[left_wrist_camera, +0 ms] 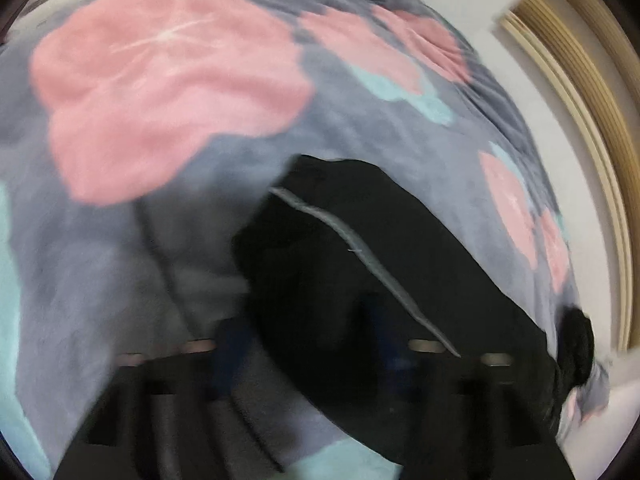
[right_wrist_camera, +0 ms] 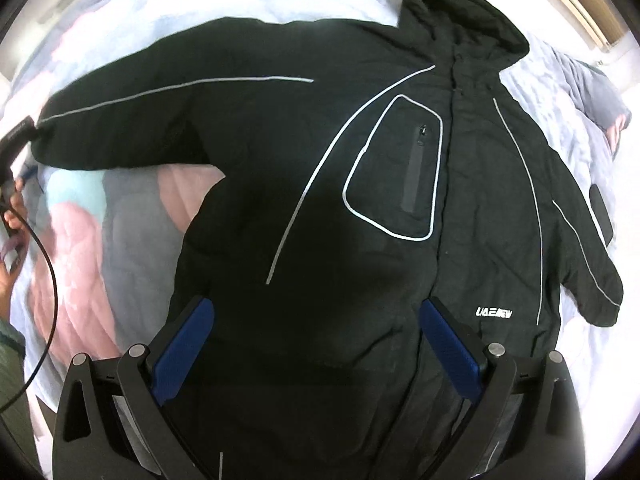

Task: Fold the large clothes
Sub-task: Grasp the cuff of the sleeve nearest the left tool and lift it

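1. A black jacket lies spread flat, front up, across the middle of a flowered blanket.
2. The right gripper hangs over the jacket's lower front, jaws wide apart, holding nothing.
3. The left gripper is at a sleeve end; blur hides whether it grips.

The right gripper points steeply down; its two blue pads stand wide apart and nothing is pressed between them. At the left edge of the right wrist view the left gripper is seen, held by a hand. In its own blurred view the left gripper has dark fabric between its fingers; whether they grip it is not clear.
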Demonstrator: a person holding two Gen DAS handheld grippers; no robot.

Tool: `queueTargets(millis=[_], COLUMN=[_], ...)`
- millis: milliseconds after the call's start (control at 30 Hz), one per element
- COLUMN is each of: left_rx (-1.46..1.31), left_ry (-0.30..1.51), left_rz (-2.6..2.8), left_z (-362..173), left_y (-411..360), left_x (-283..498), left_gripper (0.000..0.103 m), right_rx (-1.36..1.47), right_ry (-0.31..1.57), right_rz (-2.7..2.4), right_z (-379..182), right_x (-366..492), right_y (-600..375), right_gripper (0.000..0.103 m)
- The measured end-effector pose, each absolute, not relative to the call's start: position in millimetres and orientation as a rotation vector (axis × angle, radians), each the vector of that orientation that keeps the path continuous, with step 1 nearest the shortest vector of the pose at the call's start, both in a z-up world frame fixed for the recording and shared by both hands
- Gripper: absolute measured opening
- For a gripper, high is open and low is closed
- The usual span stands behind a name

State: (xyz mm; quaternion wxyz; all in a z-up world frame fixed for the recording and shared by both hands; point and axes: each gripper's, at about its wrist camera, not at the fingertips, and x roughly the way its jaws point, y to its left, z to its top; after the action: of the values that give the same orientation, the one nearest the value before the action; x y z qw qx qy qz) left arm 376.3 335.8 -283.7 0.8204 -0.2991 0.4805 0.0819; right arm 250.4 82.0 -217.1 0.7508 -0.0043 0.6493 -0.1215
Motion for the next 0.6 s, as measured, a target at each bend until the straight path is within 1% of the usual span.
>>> queueTargets(millis=[33,100,200,367,600], left_rx=[-0.603,-0.548,-0.486,-0.402,-0.269], left_ry=[1.014,0.999,0.958,0.873,0.793], left_rz=[0.170,0.138,0.109,0.005,-0.233], left_z=[-278.8,-267.8,-245.1,-192.7,-129.2], left_y=[331.8,323.4,310.9,275.9,179.5], left_x=[378.4,381.6,377.3,365.5,348.5], left_gripper=[0.030,0.020,0.017,0.016,0.014], right_rx=[-0.006,0.008,0.029,0.053,0.093], right_ry=[1.422,1.427,1.427,1.418,1.393], right_rz=[-0.267,-0.274,-0.288,-0.297,-0.297], right_z=[-218.6,-220.7,-222.2,-220.7,-213.1], right_x=[251.1,253.1,253.6,249.1,237.5], right_y=[80.7,76.7,70.0,61.1,49.7], right_gripper=[0.103,0.103,0.103,0.103,0.103])
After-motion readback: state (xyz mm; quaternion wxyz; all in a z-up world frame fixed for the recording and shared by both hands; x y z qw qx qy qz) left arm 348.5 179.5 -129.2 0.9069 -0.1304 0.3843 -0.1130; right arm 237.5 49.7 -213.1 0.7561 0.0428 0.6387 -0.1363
